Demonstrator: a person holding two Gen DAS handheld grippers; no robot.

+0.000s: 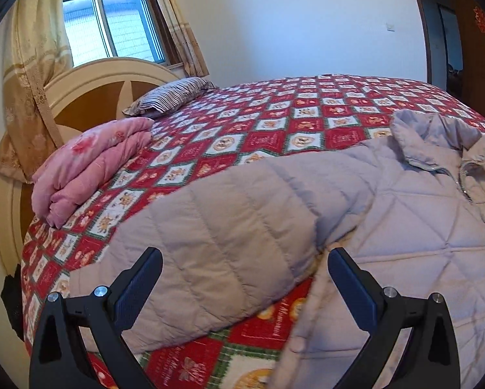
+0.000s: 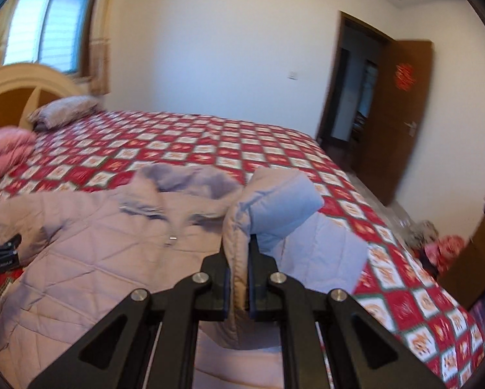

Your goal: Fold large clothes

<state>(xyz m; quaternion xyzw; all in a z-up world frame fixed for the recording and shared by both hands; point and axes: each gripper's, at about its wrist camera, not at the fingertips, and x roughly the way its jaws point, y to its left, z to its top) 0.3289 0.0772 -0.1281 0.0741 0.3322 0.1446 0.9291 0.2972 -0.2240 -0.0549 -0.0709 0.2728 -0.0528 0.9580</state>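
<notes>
A pale lilac quilted jacket (image 1: 404, 214) lies face up on the bed, collar and zip toward the far side. Its left sleeve (image 1: 229, 246) stretches out flat toward the headboard. My left gripper (image 1: 244, 278) is open, its fingers astride that sleeve just above it, holding nothing. In the right wrist view the jacket (image 2: 112, 259) fills the lower left. My right gripper (image 2: 237, 278) is shut on the jacket's right sleeve (image 2: 274, 207) and holds it raised, the cuff end standing up above the fingers. The left gripper shows at that view's left edge (image 2: 2, 253).
The bed has a red and white patterned bedspread (image 1: 274, 123). A folded pink quilted garment (image 1: 90, 168) and a striped pillow (image 1: 171, 95) lie near the cream headboard (image 1: 90, 87). An open brown door (image 2: 394, 120) and floor clutter (image 2: 437, 243) are to the right.
</notes>
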